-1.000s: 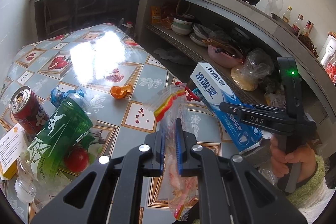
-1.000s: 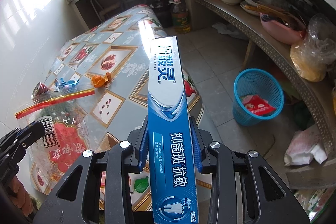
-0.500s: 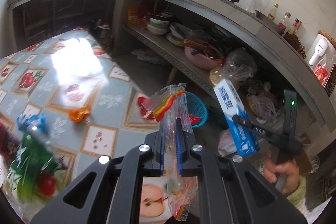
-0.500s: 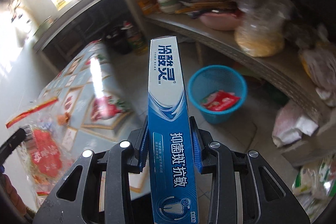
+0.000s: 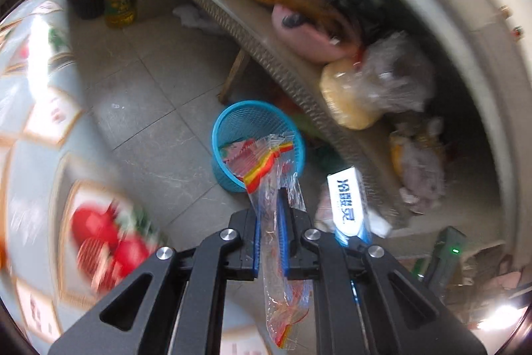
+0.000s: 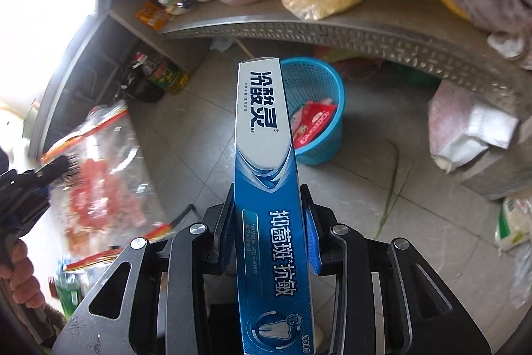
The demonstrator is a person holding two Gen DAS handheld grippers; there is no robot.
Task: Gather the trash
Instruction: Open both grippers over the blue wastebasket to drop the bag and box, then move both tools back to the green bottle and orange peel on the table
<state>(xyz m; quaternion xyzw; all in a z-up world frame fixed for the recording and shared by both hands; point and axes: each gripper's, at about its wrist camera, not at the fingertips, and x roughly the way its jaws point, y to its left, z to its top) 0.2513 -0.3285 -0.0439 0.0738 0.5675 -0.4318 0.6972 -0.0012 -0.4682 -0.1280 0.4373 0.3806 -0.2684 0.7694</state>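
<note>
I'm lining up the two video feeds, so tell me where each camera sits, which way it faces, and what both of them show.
Left wrist: sits on the left gripper, facing down at the floor and the blue basket; its fingers pinch a clear plastic bag.
Right wrist: sits on the right gripper, facing down toward the same corner; its fingers clamp a toothpaste box, and a hand shows at the left edge.
Shared: the basket, bag, box and shelf.
</note>
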